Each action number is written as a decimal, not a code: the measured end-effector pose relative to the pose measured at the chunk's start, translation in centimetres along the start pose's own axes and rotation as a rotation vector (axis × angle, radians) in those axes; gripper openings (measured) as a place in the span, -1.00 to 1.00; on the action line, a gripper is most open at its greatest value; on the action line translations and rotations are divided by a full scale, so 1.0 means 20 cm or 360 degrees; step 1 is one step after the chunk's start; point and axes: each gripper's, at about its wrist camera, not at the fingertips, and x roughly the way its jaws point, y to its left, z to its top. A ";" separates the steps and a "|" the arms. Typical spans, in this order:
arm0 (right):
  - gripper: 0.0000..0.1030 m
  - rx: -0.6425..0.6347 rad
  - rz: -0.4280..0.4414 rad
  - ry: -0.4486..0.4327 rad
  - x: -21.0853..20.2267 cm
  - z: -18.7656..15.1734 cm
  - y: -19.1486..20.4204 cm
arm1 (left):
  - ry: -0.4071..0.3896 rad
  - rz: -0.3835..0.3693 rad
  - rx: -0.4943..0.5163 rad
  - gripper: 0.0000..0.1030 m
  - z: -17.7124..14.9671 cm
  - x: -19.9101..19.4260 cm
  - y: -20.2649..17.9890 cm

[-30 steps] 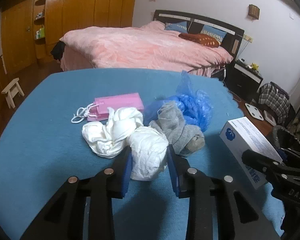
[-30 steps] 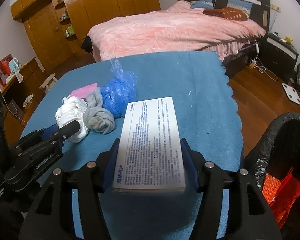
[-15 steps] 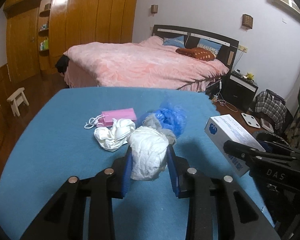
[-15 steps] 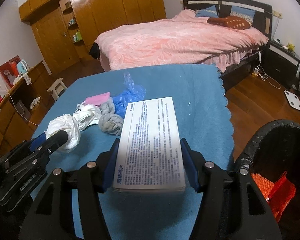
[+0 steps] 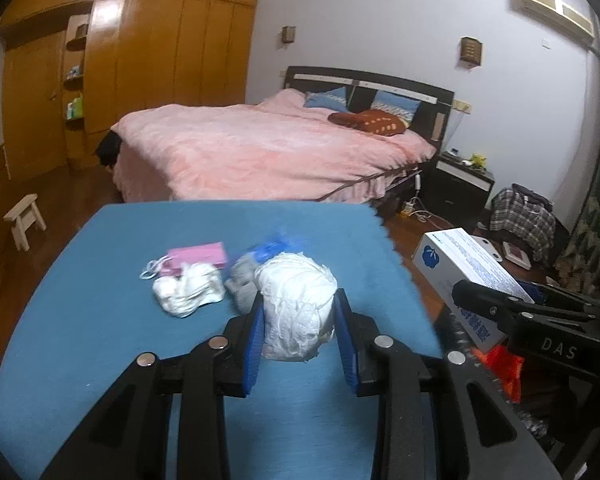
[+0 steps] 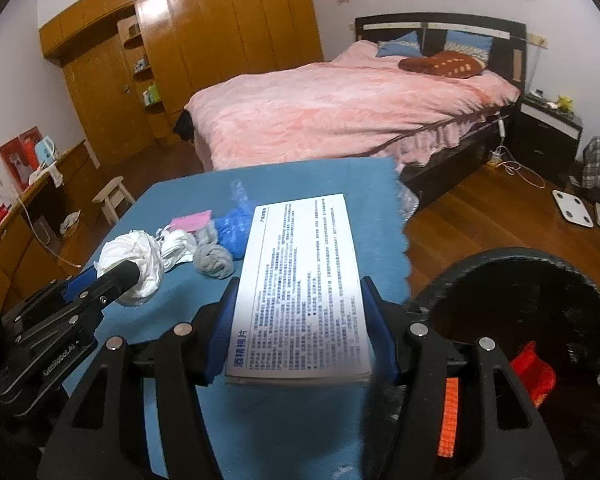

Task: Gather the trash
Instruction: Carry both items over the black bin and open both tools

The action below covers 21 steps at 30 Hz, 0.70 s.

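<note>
Left tongs (image 5: 299,322): you have them clamped on the crumpled white wad (image 5: 296,304), blue pads pressing both its flanks, held clear above the blue worktop (image 5: 100,320).
Right tongs (image 6: 300,320): closed on the long sides of the white box (image 6: 300,280), which rides above the worktop's near edge.
Why held so: both loads are off the surface, so you look set to carry them to the black bin (image 6: 520,280) just right of the worktop.
Box axis: its length runs straight out along the tongs, printed face up, far end pointing toward the bed (image 6: 340,112).
Wad axis: roundish, no clear long axis.
Left behind: a second white wad (image 5: 188,292), a grey sock (image 6: 214,260), blue plastic (image 6: 232,228) and a pink mask (image 5: 196,258) lie clustered mid-worktop.
</note>
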 end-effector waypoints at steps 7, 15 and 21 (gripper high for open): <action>0.11 0.0058 -0.0078 -0.0072 -0.16 0.00 -0.17 | -0.0025 -0.0113 0.0065 -0.37 0.04 0.01 -0.21; 0.11 0.0154 -0.0197 -0.0152 -0.32 -0.02 -0.43 | -0.0047 -0.0270 0.0146 -0.37 0.07 0.03 -0.48; 0.11 0.0221 -0.0299 -0.0184 -0.41 -0.07 -0.60 | -0.0051 -0.0394 0.0229 -0.37 0.08 0.05 -0.72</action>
